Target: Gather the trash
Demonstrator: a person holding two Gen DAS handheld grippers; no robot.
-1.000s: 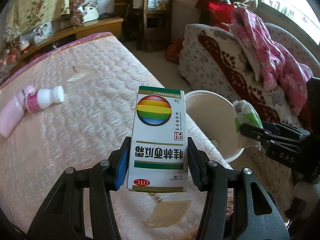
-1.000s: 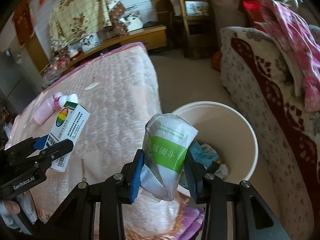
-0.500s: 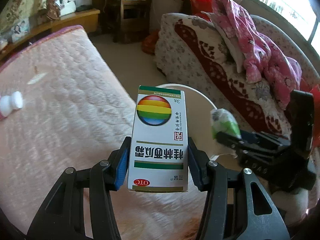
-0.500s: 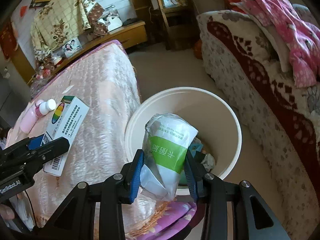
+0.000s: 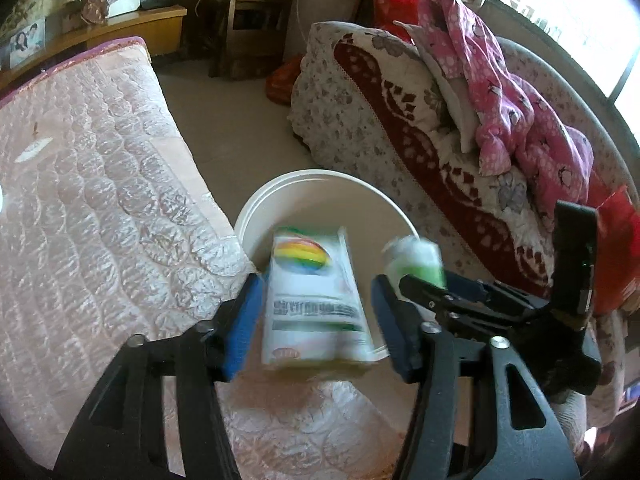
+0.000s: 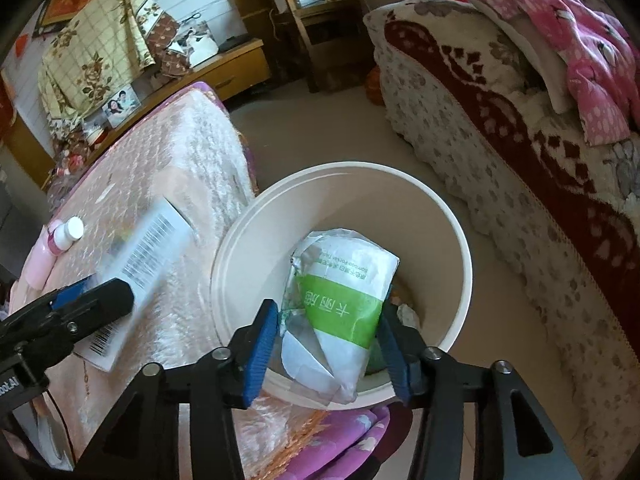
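The white box with a rainbow disc (image 5: 316,300) sits blurred between the jaws of the left gripper (image 5: 318,320), which are opening; a gap shows at each blue pad, so the box is released, over the near rim of the white bucket (image 5: 256,216). From the right wrist view the same box (image 6: 148,248) shows its barcode side, tilted above the bed's edge. The green and white tissue pack (image 6: 340,304) lies between the jaws of the right gripper (image 6: 328,336), also opening; the left pad stands clear of the wrapper, and whether the right pad touches it I cannot tell. The pack hangs over the bucket (image 6: 448,216), where some scraps lie at the bottom. Left of both jaws stretches a bed with a pink quilted cover (image 5: 88,200), and on it, far left of the right jaws, a small pink bottle with a white cap (image 6: 66,234). Beyond the bucket is bare beige floor (image 5: 232,128). Right of the jaws stands a sofa with a floral red and cream throw (image 6: 520,152), with pink clothing (image 5: 504,100) heaped on it. At the back are a wooden shelf unit (image 6: 316,8) and a low wooden cabinet (image 6: 224,68)
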